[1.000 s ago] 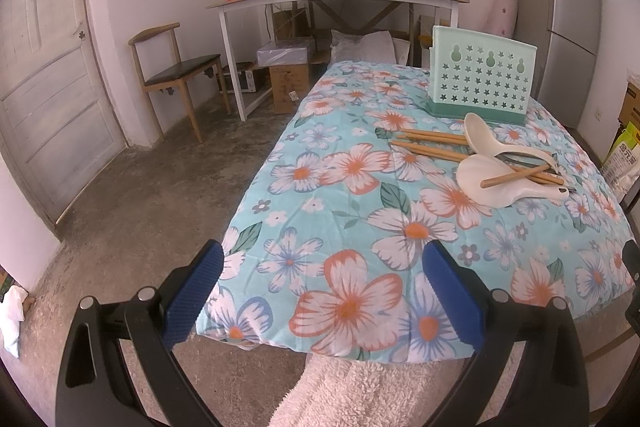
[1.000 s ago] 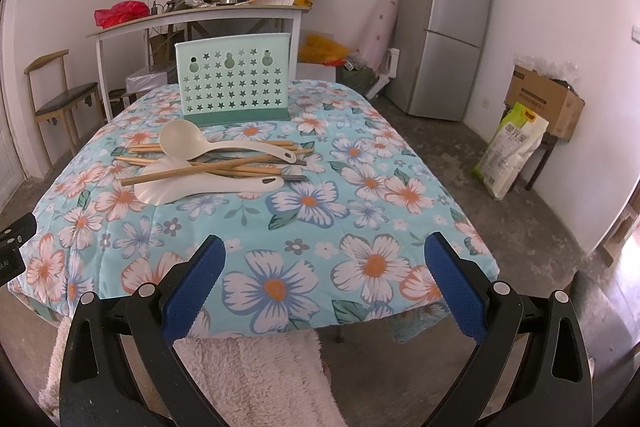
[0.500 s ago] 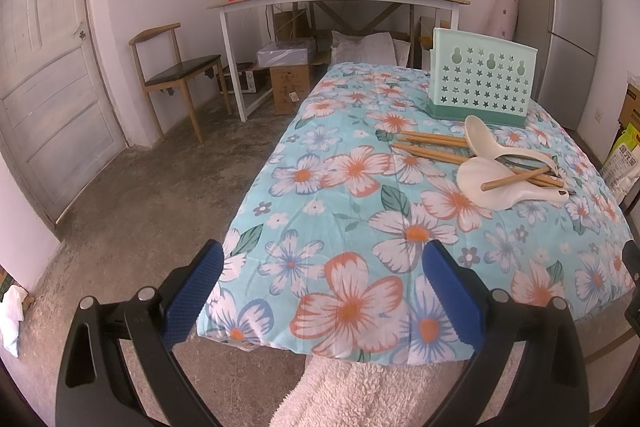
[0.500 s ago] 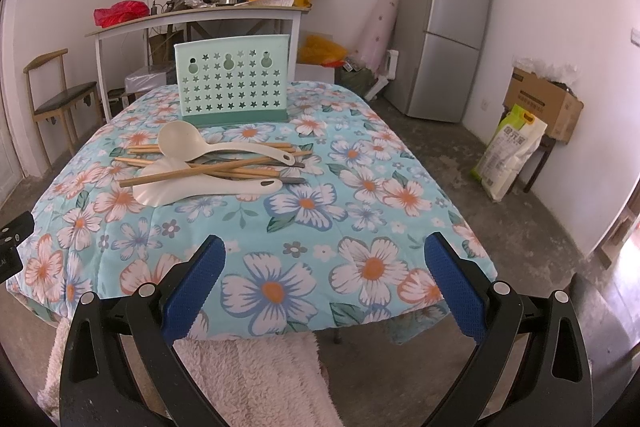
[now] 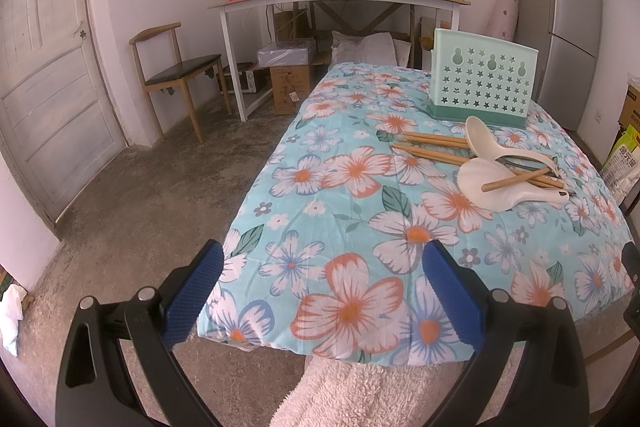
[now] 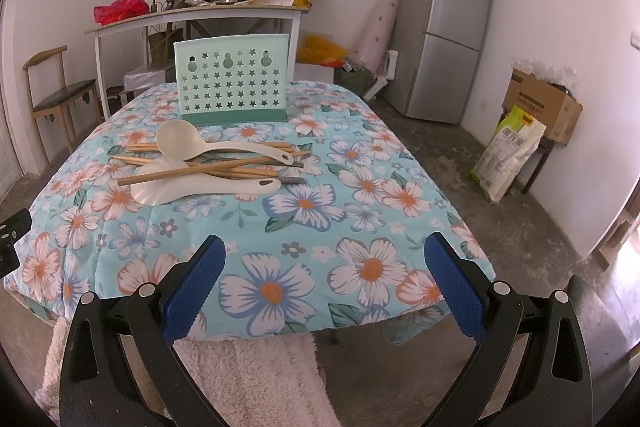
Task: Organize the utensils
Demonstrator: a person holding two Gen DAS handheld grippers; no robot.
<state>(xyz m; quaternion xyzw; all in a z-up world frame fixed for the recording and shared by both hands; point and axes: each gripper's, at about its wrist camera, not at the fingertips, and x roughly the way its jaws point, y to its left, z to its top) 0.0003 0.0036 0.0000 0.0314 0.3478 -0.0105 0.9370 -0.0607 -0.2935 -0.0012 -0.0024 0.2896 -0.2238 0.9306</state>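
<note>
A loose pile of utensils (image 6: 208, 167), white spoons crossed by wooden chopsticks, lies just in front of the mint green holder (image 6: 232, 83), long axes running across its face. From the holder, the right gripper (image 6: 322, 277) sits nearer, almost square on; the left gripper (image 5: 320, 285) stands off to one side. Both hang spread wide and empty, well apart from the pile.

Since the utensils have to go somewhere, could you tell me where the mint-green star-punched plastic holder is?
The mint-green star-punched plastic holder stands upright at the floral table's far end, just behind the pile of white spoons and wooden chopsticks, left of centre in the right wrist view.
</note>
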